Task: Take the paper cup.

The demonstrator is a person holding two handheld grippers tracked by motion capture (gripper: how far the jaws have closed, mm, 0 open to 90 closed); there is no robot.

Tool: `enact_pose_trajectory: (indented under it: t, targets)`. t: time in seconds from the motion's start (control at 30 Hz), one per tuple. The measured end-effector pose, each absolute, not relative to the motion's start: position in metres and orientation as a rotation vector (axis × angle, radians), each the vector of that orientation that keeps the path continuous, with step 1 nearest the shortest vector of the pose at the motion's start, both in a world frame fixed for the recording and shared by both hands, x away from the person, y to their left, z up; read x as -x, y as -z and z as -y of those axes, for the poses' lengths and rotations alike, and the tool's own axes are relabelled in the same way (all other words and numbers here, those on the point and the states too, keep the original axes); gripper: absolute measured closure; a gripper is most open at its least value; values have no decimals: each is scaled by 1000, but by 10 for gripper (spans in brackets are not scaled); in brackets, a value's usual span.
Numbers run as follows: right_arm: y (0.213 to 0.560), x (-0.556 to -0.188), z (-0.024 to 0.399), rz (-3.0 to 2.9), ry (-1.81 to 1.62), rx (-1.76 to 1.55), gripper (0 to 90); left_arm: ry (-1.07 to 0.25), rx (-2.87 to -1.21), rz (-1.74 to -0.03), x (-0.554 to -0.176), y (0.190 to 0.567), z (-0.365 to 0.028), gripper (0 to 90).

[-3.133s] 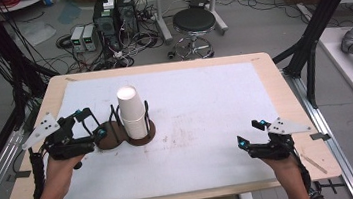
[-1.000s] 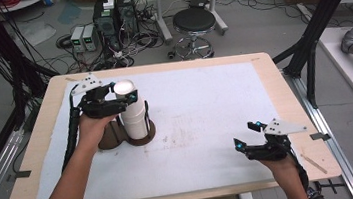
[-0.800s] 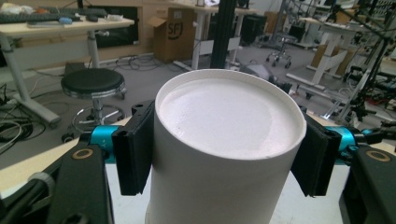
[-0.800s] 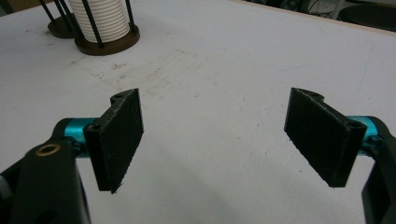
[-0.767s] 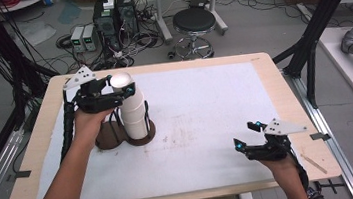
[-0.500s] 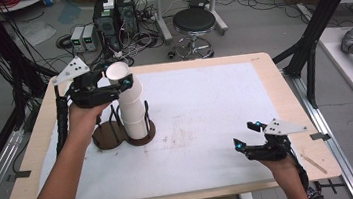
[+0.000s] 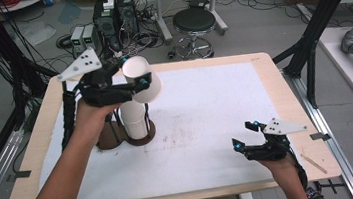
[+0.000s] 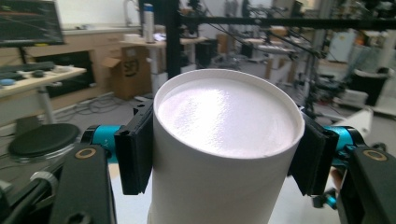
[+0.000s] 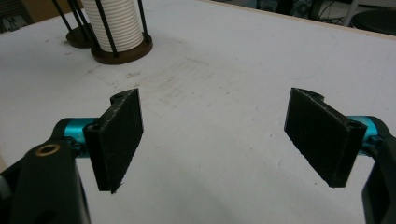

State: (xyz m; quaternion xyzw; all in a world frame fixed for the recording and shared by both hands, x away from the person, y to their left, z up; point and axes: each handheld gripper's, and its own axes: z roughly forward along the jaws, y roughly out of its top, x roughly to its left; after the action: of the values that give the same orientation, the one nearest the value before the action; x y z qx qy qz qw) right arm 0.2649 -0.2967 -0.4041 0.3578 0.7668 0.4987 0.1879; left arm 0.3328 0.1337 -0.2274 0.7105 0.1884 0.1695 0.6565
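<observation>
A white paper cup [image 7: 141,79], tilted with its bottom up, hangs above the cup stack [image 7: 135,119] in its holder.

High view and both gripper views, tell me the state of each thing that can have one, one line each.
Left hand-held gripper: shut on the white paper cup, jaws have just been closing.
White paper cup: lifted off the stack, tilted, clamped at both sides.
Cup stack: upright in its rod holder on the table.
Right hand-held gripper: open, nothing between the pads, low over the white mat.

Even overhead light fell softly; glare sheened the cup [image 8: 227,116] bottom between the fingers [image 8: 135,149], and the background behind blurred.
</observation>
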Motion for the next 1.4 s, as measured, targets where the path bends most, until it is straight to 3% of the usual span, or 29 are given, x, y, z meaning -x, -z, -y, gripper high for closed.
enact_pose_trajectory:
  t: [0.67, 1.07, 1.4]
  targets:
    - [398, -274, 277, -2264, -1532, -856, 198, -228, -1721, -350, -329, 301, -81, 335]
    - [395, -282, 267, -2300, -1562, -820, 198, -203, -1762, -361, -321, 341, -71, 335]
    - [396, -282, 259, -2332, -1555, -788, 199, -184, -1748, -383, -322, 349, -76, 335]
